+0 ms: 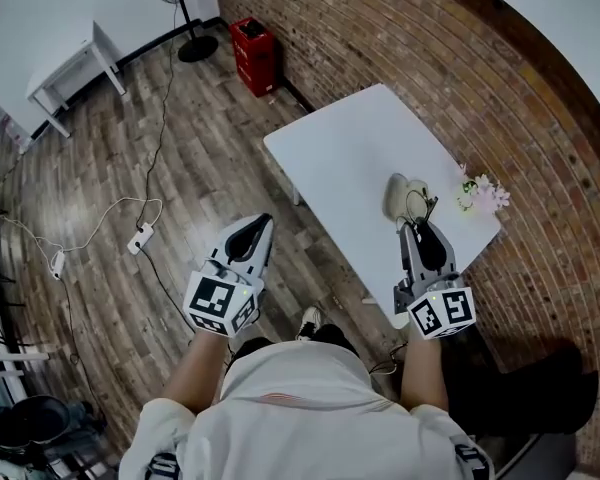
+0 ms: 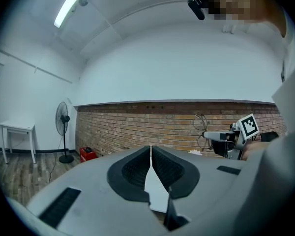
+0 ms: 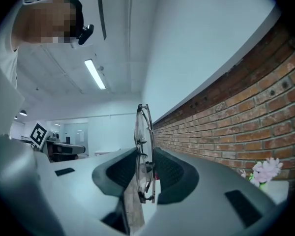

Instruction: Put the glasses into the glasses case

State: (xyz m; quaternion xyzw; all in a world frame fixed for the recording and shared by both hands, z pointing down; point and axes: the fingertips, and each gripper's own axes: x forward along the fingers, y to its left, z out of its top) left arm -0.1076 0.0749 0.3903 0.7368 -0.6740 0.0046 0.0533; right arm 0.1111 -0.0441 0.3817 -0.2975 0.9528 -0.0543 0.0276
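My left gripper [image 2: 151, 150]: jaws together, empty.
My right gripper [image 3: 146, 156]: clamped on the glasses [image 3: 143, 132].
Glasses case [image 1: 398, 196]: on the white table [image 1: 350, 143].

The head view looks steeply down from above onto the left gripper [image 1: 265, 222], the right gripper [image 1: 417, 224] and the table [image 1: 350, 133]. Each gripper view looks level, close along its own jaws. Both show the brick wall [image 2: 137, 124], and the left gripper view also catches the right gripper.

Bright, even indoor light from ceiling tube [image 2: 69, 5]; faint glare on wood floor [image 1: 75, 203]. Heavy fisheye bending, dark vignette corners; left gripper [image 2: 151, 149] body close-up looks soft.
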